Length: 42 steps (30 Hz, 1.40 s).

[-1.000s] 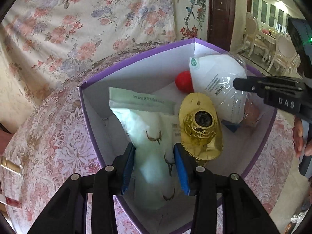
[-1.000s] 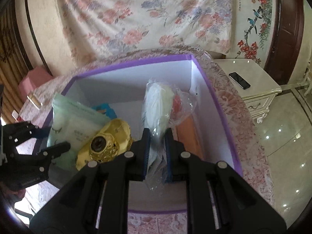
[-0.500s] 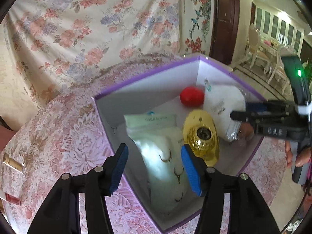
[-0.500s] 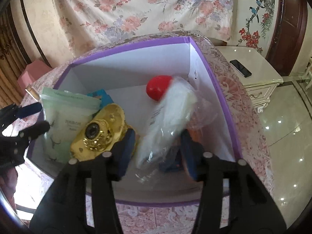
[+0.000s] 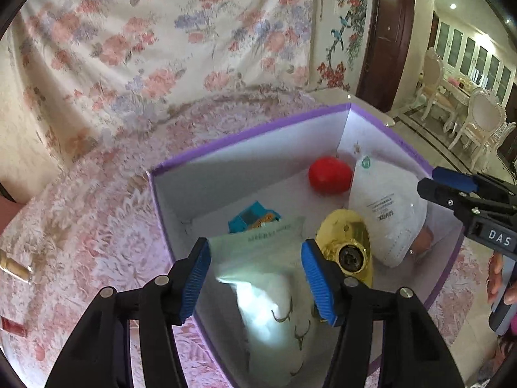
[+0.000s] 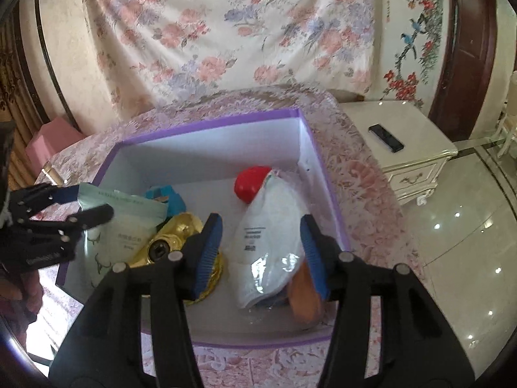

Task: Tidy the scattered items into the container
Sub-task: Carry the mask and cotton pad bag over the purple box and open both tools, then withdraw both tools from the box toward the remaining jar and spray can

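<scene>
Nearest in the left wrist view, the left gripper [image 5: 255, 274] is hanging over the near corner of the purple box [image 5: 248, 135], its jaws having just been opening; the blue pads are standing apart and not pressing on the pale green pouch [image 5: 268, 278], which is lying loose in the box below and between them. Same deal on the other side: the right gripper [image 6: 261, 252] is hovering above the box with its jaws just opened too, spread either side of the bagged white mask [image 6: 271, 236] without touching it, so that one's let go as well.

Going further in, the shiny gold thing [image 5: 349, 245] is sitting right beside the pouch, between it and the mask. An orange-brown item [image 6: 303, 294] is peeking out from under the mask, can't tell what it is. A little teal packet [image 5: 252, 218] is poking up behind the pouch, and the red ball [image 5: 329, 174] is resting near the far corner, touching the mask's bag.

The box is sitting on a pink floral tablecloth [image 5: 97, 213]. Beyond that, a flowery sheet [image 6: 226, 32] is hanging on the wall, and a white nightstand [image 6: 407, 148] with a dark phone [image 6: 386, 133] is standing off to the right.
</scene>
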### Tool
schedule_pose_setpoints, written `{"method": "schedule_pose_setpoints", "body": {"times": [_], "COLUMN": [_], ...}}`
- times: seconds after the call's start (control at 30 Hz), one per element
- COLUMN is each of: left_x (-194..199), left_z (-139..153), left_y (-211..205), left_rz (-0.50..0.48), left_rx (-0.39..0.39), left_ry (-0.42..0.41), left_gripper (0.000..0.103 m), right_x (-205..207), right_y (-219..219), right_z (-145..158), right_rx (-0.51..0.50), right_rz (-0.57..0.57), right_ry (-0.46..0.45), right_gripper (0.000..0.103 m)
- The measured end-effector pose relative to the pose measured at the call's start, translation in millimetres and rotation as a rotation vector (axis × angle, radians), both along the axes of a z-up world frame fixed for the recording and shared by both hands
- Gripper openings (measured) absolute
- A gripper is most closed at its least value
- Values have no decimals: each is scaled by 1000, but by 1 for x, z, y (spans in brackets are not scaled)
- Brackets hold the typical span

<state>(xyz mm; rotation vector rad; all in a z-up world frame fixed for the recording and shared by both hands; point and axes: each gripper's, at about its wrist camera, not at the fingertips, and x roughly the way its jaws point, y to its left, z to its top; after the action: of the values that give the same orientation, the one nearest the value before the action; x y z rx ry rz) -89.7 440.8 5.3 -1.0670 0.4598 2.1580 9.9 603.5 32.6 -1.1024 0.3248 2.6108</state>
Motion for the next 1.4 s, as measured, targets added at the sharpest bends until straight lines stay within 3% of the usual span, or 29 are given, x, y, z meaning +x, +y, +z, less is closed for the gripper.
{"method": "schedule_pose_setpoints", "body": {"times": [0.17,0.4,0.6,0.8,0.97,1.3,1.4], "left_x": [-5,9,18,18,23,27,21], "left_z": [-22,-34,-32,-10,19,50,50], "left_y": [8,20,14,-10,-35,-88,-110], "left_rz": [-3,-62,-114,-89,-55,1,30], "left_rx": [-14,-120,-128,-53,17,117,131], "left_ry": [-84,-43,-87,-85,-35,28,25], "left_gripper": [59,60,61,61,61,61,61], "right_x": [-12,-22,-22,-11,-24,-86,-89], "right_y": [2,4,4,-15,-49,-125,-143], "right_z": [-14,-36,-43,-14,6,-24,-30], "right_rx": [-60,-160,-190,-71,-25,120,216], "right_rz": [24,35,35,22,114,270,291], "right_ry": [-43,-150,-204,-88,-42,-221,-273], "right_gripper": [54,54,58,58,60,62,62]}}
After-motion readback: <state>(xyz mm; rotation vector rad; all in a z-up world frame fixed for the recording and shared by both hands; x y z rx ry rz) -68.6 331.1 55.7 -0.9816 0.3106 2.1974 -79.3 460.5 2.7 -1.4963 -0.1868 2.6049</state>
